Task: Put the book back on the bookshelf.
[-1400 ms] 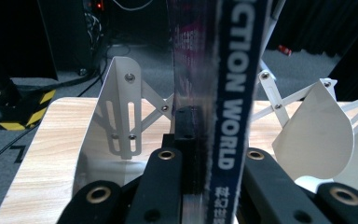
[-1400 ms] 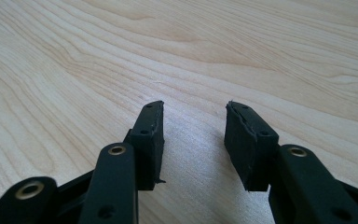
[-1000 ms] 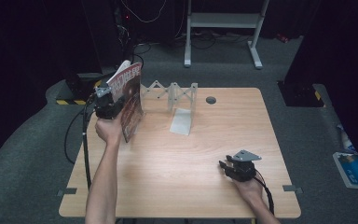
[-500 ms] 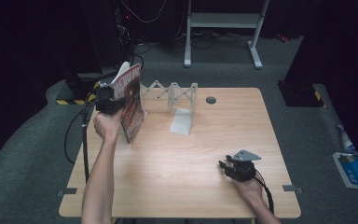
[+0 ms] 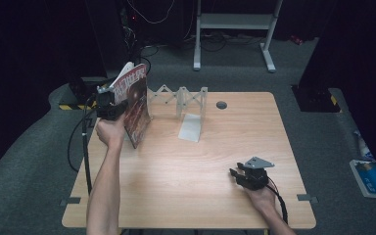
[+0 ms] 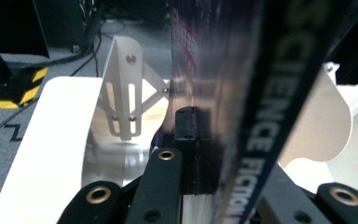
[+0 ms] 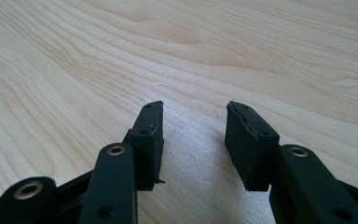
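From the high view, my left gripper (image 5: 111, 104) holds the magazine (image 5: 136, 105) upright, its lower edge near the table (image 5: 176, 181). The magazine stands just at the left end of the white folding rack (image 5: 178, 100), not yet in any of its slots. My right gripper (image 5: 248, 176) rests on the table, well apart from the rack, toward my side.

In the left gripper view, my jaws are clamped on the magazine (image 6: 233, 93); they have just been closing a little more, with the magazine between them. One white divider of the rack (image 6: 123, 88) stands just beyond the magazine, and another curved white plate (image 6: 326, 121) is on the other side of it. I judge that the step is to put the magazine between two dividers. To do it well, I should keep the magazine vertical, aim its lower edge into the gap beside the nearest divider, go down slowly, and release only when it leans on the rack.

In the right gripper view, my fingers (image 7: 147, 140) are apart, with nothing between them, just above bare wood (image 7: 261, 46). This hand can steady the rack if it slides.
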`<state>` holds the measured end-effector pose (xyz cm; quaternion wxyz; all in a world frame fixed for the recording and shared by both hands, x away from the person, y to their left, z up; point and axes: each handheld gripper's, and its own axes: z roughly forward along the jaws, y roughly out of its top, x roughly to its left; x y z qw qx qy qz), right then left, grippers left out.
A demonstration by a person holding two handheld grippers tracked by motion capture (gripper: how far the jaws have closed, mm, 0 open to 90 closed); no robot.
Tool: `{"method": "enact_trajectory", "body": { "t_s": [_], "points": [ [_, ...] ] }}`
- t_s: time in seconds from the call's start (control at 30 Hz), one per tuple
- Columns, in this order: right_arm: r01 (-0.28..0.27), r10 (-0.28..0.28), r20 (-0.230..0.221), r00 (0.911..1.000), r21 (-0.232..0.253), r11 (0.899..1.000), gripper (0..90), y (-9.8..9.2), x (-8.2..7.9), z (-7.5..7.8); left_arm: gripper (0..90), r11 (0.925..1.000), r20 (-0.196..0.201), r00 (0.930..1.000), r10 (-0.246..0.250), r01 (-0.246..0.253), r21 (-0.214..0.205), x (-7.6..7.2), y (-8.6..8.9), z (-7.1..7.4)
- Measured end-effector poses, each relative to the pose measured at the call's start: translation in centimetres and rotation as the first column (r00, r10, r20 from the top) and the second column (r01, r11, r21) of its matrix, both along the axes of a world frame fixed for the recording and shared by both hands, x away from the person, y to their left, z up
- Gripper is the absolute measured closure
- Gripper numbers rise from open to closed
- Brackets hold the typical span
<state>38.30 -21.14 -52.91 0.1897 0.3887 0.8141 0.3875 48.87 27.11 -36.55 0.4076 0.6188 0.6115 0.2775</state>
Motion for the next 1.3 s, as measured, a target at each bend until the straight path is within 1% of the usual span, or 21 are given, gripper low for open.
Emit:
{"method": "enact_trajectory", "body": {
  "t_s": [0.1,0.13,0.2,0.23,0.3,0.33,0.37,0.4,0.47,0.53,0.6,0.7,0.77,0.83,0.9,0.97,1.1,1.17,1.23,1.27,1.3],
  "points": [
    [0.0,0.0,0.0,1.0,-0.001,1.0,56.8,0.0,0.0,0.0,84.1,0.9999,0.035,0.9993,0.013,-0.013,-0.008,-0.2,0.1,-0.4],
    [0.0,0.0,0.0,1.0,-0.001,1.0,56.8,0.0,0.0,0.0,84.0,0.9999,0.035,0.9993,0.013,-0.013,-0.008,-0.2,0.1,-0.4],
    [0.0,0.0,0.001,1.0,-0.002,1.0,56.8,0.0,0.0,0.0,84.0,0.9995,0.07,0.9972,0.026,-0.025,-0.021,-0.5,0.0,-1.1],
    [0.0,0.0,0.001,1.0,-0.002,1.0,56.8,0.0,0.0,0.0,84.0,0.9995,0.07,0.9972,0.026,-0.025,-0.021,-0.5,0.0,-1.1],
    [-0.001,0.001,0.003,1.0,-0.003,1.0,56.8,0.0,0.0,0.0,84.0,0.9992,0.096,0.9947,0.035,-0.032,-0.025,-0.7,-0.1,-1.5],
    [0.0,0.0,0.002,1.0,-0.003,1.0,56.7,0.0,0.0,0.0,84.0,0.999,0.121,0.9919,0.04,-0.037,-0.024,-0.9,-0.3,-1.9],
    [0.0,0.0,0.002,1.0,-0.003,1.0,56.7,0.0,0.0,0.0,84.0,0.999,0.121,0.9919,0.04,-0.037,-0.024,-0.9,-0.3,-1.9],
    [0.001,-0.001,0.002,1.0,-0.004,1.0,56.8,0.0,0.0,0.0,84.0,0.9987,0.137,0.9896,0.044,-0.04,-0.031,-1.0,-0.5,-2.4],
    [0.0,0.0,0.004,1.0,-0.004,1.0,56.7,0.0,0.0,0.0,83.9,0.9989,0.138,0.9895,0.042,-0.038,-0.029,-1.0,-0.6,-2.5],
    [0.001,-0.001,0.004,1.0,-0.004,1.0,56.7,0.0,0.0,0.0,83.8,0.9989,0.161,0.9861,0.042,-0.038,-0.026,-1.2,-0.8,-3.0],
    [0.001,-0.001,0.003,1.0,-0.005,1.0,56.7,0.1,0.0,0.0,83.7,0.9985,0.168,0.9849,0.041,-0.034,-0.043,-1.2,-0.7,-3.4],
    [0.001,-0.001,0.003,1.0,-0.005,1.0,56.6,0.1,0.0,0.0,83.4,0.998,0.162,0.986,0.038,-0.029,-0.057,-1.2,-0.6,-3.6],
    [0.0,0.0,0.004,1.0,-0.005,1.0,56.5,0.1,0.0,0.0,82.7,0.9977,0.148,0.9885,0.03,-0.021,-0.064,-1.2,-0.4,-3.6],
    [0.0,0.0,0.004,1.0,-0.004,1.0,56.1,0.1,0.0,0.0,82.4,0.9989,0.121,0.9926,0.012,-0.007,-0.046,-1.2,0.1,-3.6],
    [-0.001,0.001,0.005,1.0,-0.004,1.0,56.0,0.1,0.0,0.0,81.7,0.9993,0.113,0.9936,0.012,-0.008,-0.038,-1.2,0.2,-3.6],
    [-0.002,0.002,0.006,1.0,-0.005,1.0,55.9,0.1,0.0,0.0,80.7,0.9998,0.073,0.9972,0.012,-0.011,-0.016,-1.2,0.7,-3.3],
    [-0.002,0.002,0.006,1.0,-0.005,1.0,55.8,0.1,0.0,0.0,79.2,0.9999,0.054,0.9984,0.016,-0.016,-0.005,-1.2,1.0,-3.3],
    [-0.003,0.003,0.006,1.0,-0.005,1.0,55.6,0.1,0.0,0.0,78.7,0.9995,0.039,0.9987,0.032,-0.032,0.003,-1.1,1.2,-3.3],
    [-0.003,0.003,0.007,1.0,-0.005,1.0,55.4,0.1,0.0,-0.1,78.0,0.9994,0.036,0.9988,0.033,-0.033,0.01,-1.1,1.2,-3.2],
    [-0.004,0.004,0.007,1.0,-0.005,1.0,55.2,0.1,-0.1,-0.1,77.5,0.9989,0.029,0.9991,0.031,-0.032,0.035,-1.1,1.1,-3.1],
    [-0.004,0.004,0.007,1.0,-0.005,1.0,55.2,0.1,-0.1,-0.1,76.8,0.9989,0.029,0.9991,0.031,-0.032,0.035,-1.1,1.1,-3.1]
  ]
}}
